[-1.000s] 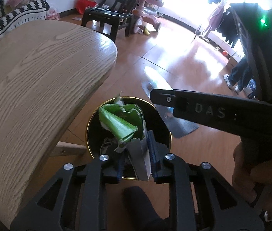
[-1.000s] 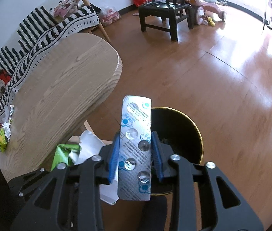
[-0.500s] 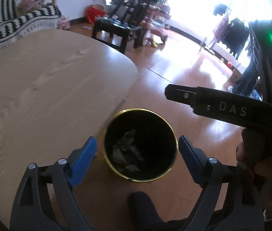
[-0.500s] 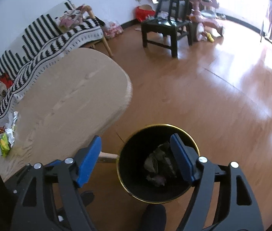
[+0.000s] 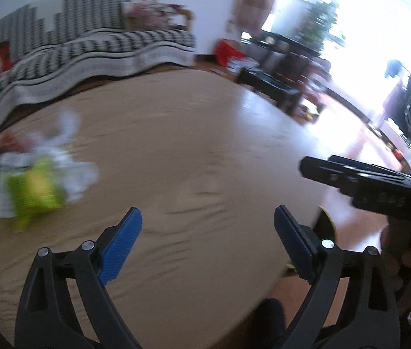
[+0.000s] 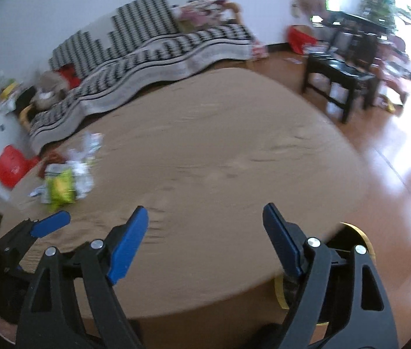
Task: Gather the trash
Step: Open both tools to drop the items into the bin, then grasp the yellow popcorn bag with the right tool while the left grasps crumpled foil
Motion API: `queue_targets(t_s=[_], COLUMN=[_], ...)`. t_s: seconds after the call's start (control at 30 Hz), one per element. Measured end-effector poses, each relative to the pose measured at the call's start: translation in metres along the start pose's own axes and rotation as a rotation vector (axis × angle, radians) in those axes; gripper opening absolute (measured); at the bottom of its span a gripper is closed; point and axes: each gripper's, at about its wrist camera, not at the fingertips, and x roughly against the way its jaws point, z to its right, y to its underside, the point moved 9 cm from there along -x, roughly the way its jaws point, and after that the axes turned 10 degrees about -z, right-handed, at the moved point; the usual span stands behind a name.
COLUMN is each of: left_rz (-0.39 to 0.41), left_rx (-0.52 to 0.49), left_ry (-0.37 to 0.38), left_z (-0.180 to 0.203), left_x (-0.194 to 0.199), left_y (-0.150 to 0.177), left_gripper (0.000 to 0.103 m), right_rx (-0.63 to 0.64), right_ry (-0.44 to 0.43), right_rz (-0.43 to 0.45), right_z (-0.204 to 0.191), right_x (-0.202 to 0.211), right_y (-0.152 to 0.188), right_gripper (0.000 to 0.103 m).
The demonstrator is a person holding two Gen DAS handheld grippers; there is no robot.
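Note:
Both views are blurred by motion. A heap of trash (image 5: 35, 183), with a green-yellow packet and white wrappers, lies on the far left of the oval wooden table (image 5: 193, 157); it also shows in the right wrist view (image 6: 65, 179). My left gripper (image 5: 208, 226) is open and empty above the table's near side. My right gripper (image 6: 205, 226) is open and empty above the table's near edge. The gold rim of the black bin (image 6: 362, 237) peeks out under the table's right edge, and a sliver shows in the left wrist view (image 5: 329, 222).
A sofa with a black-and-white striped throw (image 6: 158, 55) stands behind the table. A black chair (image 6: 345, 75) stands on the wooden floor at the back right. A red bag (image 6: 12, 167) lies at the far left. The right gripper's body (image 5: 380, 186) is at the right of the left wrist view.
A second ago both grippers held trash over the bin; they opened and dropped it in. Both have since swung up from the bin toward the table.

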Motion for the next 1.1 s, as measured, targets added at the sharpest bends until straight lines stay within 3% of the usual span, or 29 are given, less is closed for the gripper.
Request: queue_targets(t_s=[0.37,0.63,0.87,1.1], left_rz=[0.063,0.080,0.056,0.025], left_rx=[0.231,0.375,0.458,0.302], left_ry=[-0.179,-0.267,-0.281,-0.283], left_z=[-0.181,-0.280,-0.328,-0.330], left_x=[0.063,0.083,0.060,0.024], left_y=[0.034,0.056,0.052,0.023], left_gripper=[0.089,0.089,0.089,0.085], right_rx=[0.199,0.287,0.328,0.358], right_ry=[-0.156,-0.198,-0.171,-0.126], right_rz=[-0.068,-0.119,-0.146,-0.155], right_z=[-0.182,-0.260,-0.294,-0.300], right_x=[-0.059,-0.101,-0.139,-0.175], right_y=[-0.011,-0.003,-0.003,-0.010], right_gripper=[0.078,0.078,0.078,0.078])
